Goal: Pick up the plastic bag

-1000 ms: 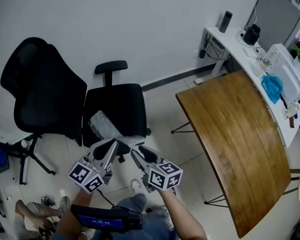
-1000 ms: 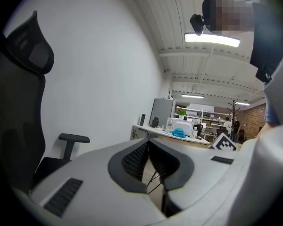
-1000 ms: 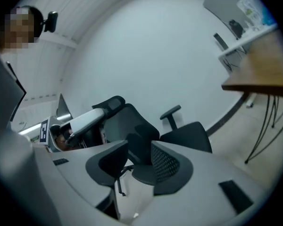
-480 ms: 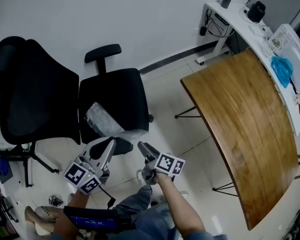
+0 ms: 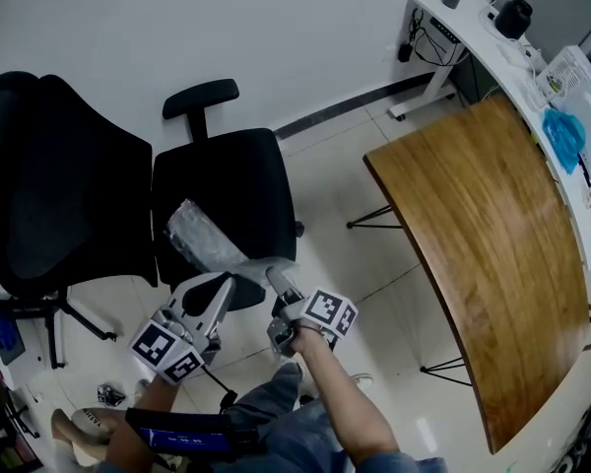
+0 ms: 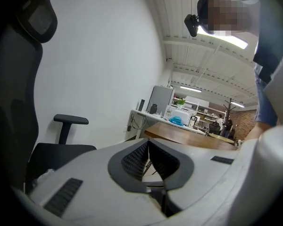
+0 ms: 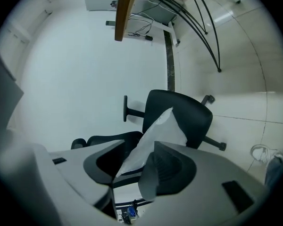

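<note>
A clear, crumpled plastic bag (image 5: 205, 236) lies on the front of the black office chair's seat (image 5: 222, 180), its near end hanging past the seat edge. My right gripper (image 5: 274, 276) points up at that end. In the right gripper view the bag (image 7: 155, 133) runs between the jaws of the right gripper (image 7: 139, 147), which stand wide apart and do not press it. My left gripper (image 5: 224, 286) sits just left of it, below the seat edge. In the left gripper view the left gripper (image 6: 148, 144) has its pads together with nothing between them.
The chair's backrest (image 5: 49, 185) leans far left and an armrest (image 5: 200, 95) stands behind the seat. A curved wooden table (image 5: 473, 254) fills the right side. A white desk (image 5: 478, 52) with equipment is at the top right. Shoes (image 5: 79, 422) lie at the lower left.
My right gripper has moved up and left to the bag's near end, and the bag now lies between its jaws. The left gripper has stayed about where it was.
</note>
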`<state>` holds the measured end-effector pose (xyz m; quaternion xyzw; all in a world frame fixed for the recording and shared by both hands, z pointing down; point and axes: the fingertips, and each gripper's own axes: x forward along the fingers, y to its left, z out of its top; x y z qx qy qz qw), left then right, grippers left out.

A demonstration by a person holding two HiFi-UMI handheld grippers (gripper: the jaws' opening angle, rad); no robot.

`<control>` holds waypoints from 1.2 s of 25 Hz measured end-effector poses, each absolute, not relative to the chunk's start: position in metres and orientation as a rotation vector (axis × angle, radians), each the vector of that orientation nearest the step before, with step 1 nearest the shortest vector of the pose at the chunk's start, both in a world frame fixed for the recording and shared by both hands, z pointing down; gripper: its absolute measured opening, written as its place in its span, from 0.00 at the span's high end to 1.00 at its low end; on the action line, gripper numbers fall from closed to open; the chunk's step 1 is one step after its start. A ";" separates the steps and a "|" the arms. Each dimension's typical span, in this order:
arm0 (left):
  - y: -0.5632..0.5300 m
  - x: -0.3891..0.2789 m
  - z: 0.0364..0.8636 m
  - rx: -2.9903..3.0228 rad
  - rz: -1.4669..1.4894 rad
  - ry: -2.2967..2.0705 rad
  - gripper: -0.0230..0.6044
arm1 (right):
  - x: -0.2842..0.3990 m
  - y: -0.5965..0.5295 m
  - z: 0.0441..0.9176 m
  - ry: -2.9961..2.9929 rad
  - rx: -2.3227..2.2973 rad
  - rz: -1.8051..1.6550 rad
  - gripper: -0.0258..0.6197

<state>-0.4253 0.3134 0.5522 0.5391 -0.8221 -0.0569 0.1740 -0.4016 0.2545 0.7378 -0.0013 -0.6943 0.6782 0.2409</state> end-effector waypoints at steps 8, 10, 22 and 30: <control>0.313 -0.432 0.552 1.530 -0.153 -2.340 0.95 | -0.420 0.266 0.720 -2.117 -0.197 1.534 0.99; 0.310 -0.434 0.555 1.527 -0.153 -2.339 0.95 | -0.425 0.264 0.708 -2.162 -0.233 1.501 0.99; 0.281 -0.438 0.519 1.584 -0.213 -2.361 0.95 | -0.470 0.220 0.563 -2.448 -0.413 1.419 0.99; 0.243 -0.425 0.462 1.709 -0.261 -2.397 0.95 | -0.491 0.172 0.465 -2.640 -0.511 1.243 0.99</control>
